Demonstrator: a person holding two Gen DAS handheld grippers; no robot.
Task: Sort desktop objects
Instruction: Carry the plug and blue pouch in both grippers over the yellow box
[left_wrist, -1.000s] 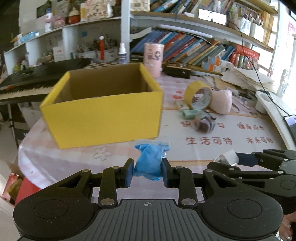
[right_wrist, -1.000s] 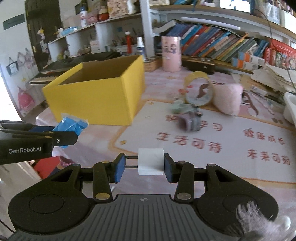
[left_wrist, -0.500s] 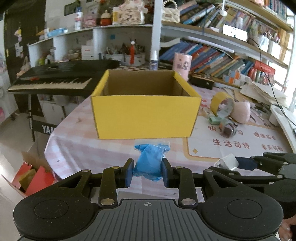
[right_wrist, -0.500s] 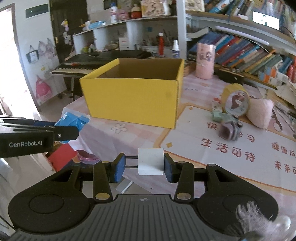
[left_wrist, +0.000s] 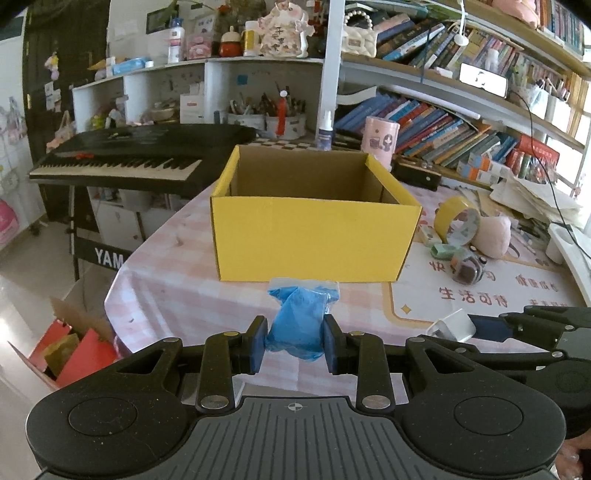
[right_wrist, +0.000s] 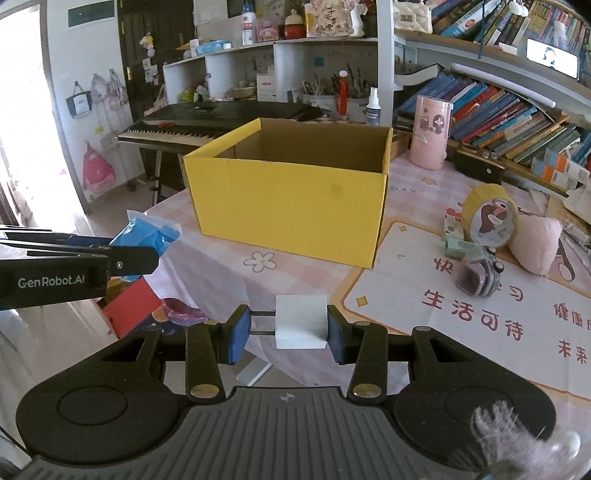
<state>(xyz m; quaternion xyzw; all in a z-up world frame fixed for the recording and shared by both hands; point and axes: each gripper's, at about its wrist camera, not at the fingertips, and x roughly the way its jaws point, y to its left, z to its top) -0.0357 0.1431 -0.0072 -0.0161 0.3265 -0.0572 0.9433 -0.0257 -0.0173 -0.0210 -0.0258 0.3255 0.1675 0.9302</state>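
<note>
a: so both hands are loaded right now. left gripper (left_wrist: 294, 339) is squeezed onto a blue plastic bag (left_wrist: 297, 322) with something soft and blue scrunched inside, held in the air in front of the yellow cardboard box (left_wrist: 314, 225), near the table edge. looks light and squishy to me, the pads are pinching its waist and the sealed top flops out above.

b: and the right one?

a: right gripper (right_wrist: 291, 330) is closed on a white charger cube (right_wrist: 301, 326). its two metal prongs poke sideways at the left pad while the right pad sits flat on the plastic. stiff, smooth, probably a bit slippery, so i'd guess that hold is less secure than flat faces on both sides.

b: box open?

a: yep, top open, can't see the bottom of it. still loose on the pink checked tablecloth (right_wrist: 229, 269): a yellow tape roll (right_wrist: 489, 218), a pink fuzzy pouch (right_wrist: 535, 243), a small toy car (right_wrist: 480, 275) and a mint green thing just beside the tape. the pouch should squash easily, the tape roll is rigid, grab it across the rim.
</note>
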